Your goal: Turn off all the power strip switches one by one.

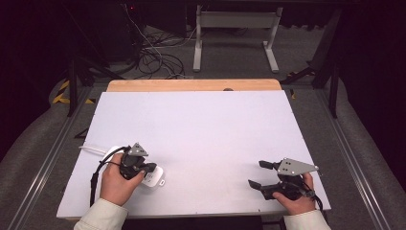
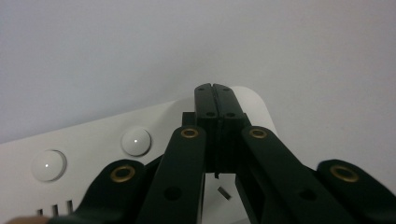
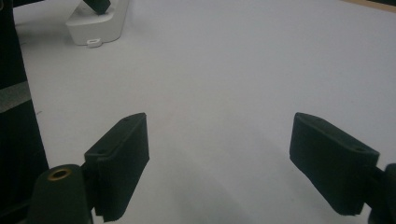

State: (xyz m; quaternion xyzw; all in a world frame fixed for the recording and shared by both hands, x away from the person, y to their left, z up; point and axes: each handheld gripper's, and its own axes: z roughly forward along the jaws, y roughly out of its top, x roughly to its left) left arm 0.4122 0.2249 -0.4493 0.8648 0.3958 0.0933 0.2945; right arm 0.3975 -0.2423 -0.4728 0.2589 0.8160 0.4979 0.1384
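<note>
A white power strip (image 1: 153, 178) lies near the table's front left, and a white cable (image 1: 91, 149) runs off it to the left. My left gripper (image 1: 149, 167) is shut, its tips resting down on the strip's top. In the left gripper view the closed jaws of the left gripper (image 2: 215, 93) meet over the power strip (image 2: 93, 140), beside two round white buttons (image 2: 136, 141). I see nothing between them. My right gripper (image 1: 256, 173) is open above bare table at the front right, and the right gripper (image 3: 219, 158) holds nothing. The power strip (image 3: 95, 25) lies far off.
The white table board (image 1: 201, 124) has a wooden strip (image 1: 191, 85) along its far edge. Beyond it, on the floor, are tangled cables (image 1: 153, 57) and the white legs of a desk (image 1: 234, 33). Metal rails (image 1: 52, 148) run along both sides.
</note>
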